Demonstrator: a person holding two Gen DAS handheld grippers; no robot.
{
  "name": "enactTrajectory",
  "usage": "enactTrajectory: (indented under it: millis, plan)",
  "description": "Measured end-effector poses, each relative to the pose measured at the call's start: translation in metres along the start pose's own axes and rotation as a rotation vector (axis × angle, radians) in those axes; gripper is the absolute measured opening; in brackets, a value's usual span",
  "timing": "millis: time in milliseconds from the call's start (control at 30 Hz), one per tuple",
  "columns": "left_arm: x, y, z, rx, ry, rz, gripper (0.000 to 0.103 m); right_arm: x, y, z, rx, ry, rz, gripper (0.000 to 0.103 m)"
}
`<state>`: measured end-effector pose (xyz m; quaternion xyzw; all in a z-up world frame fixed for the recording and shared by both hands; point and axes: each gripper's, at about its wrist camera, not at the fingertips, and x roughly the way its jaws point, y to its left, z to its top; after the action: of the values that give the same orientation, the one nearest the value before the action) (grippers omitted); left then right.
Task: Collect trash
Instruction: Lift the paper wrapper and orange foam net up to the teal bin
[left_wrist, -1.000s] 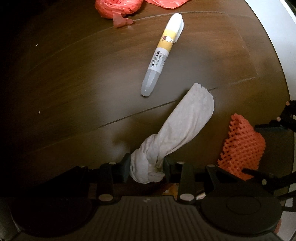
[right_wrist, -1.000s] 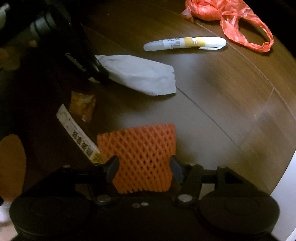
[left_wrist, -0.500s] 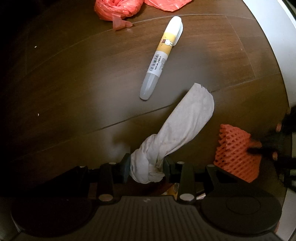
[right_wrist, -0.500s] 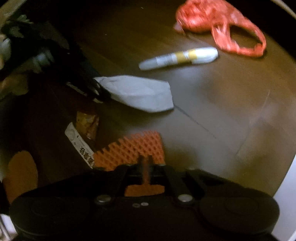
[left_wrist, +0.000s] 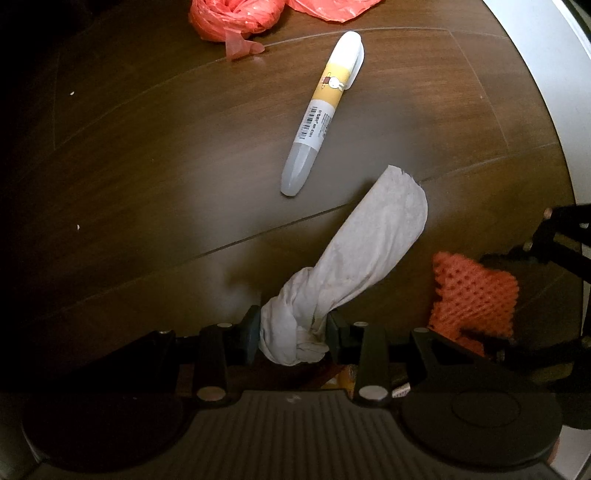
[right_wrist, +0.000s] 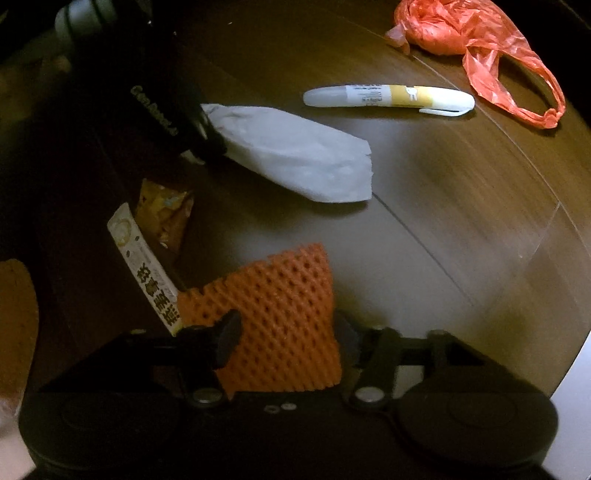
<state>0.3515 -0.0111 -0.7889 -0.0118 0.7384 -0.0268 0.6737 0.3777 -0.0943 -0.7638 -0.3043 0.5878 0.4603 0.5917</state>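
left gripper (left_wrist: 291, 330): clamped on bunched end of tissue (left_wrist: 354, 266), long axis toward 1 o'clock
right gripper (right_wrist: 286, 338): jaws just closing, pads pinching foam net (right_wrist: 280, 321) on bench (right_wrist: 461, 229)
wrappers (right_wrist: 147, 266): 10 o'clock of right gripper, nearer it
pen (right_wrist: 388, 96): far, 12 o'clock

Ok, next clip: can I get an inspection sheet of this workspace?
Surface: dark wooden floor, lit patch in the middle.
Job's things: crumpled white tissue; orange foam fruit net; snack wrappers.
Clutter: white-and-yellow marker pen; orange plastic bag.
Grippers: left hand-held gripper shut on the tissue; right hand-held gripper has just been closing, pads pressing the net.
Cables: nothing seen.
Surroundings: pale edge, unclear.
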Motion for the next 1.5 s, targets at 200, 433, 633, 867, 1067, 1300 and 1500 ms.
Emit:
enactTrajectory:
  millis: [200,433,633,867,1067,1300,1500]
  plan:
    - [-0.002,0.002,0.003,-0.007,-0.013,-0.009,0.035,-0.001,-0.009,-0.003,0.043,-0.005,0.006,0.014]
    - [-0.032,0.011,0.004,-0.115,-0.058,-0.017,0.033,-0.045,-0.036,-0.008,0.239,-0.133,-0.027,0.014]
    - [-0.133,0.0,-0.009,-0.196,-0.108,-0.034,0.033,-0.148,-0.039,-0.035,0.56,-0.244,-0.061,0.014]
    - [-0.287,-0.018,-0.02,-0.203,-0.196,-0.019,0.033,-0.298,-0.02,-0.034,0.662,-0.339,-0.086,0.014]
    - [-0.436,-0.02,-0.017,-0.271,-0.306,-0.027,0.033,-0.439,-0.013,-0.008,0.682,-0.466,-0.108,0.014]
    - [-0.574,-0.014,-0.005,-0.345,-0.451,-0.04,0.033,-0.577,-0.011,0.032,0.639,-0.598,-0.157,0.014]
    - [-0.67,-0.011,0.001,-0.39,-0.574,-0.022,0.033,-0.668,-0.027,0.06,0.666,-0.718,-0.188,0.014]
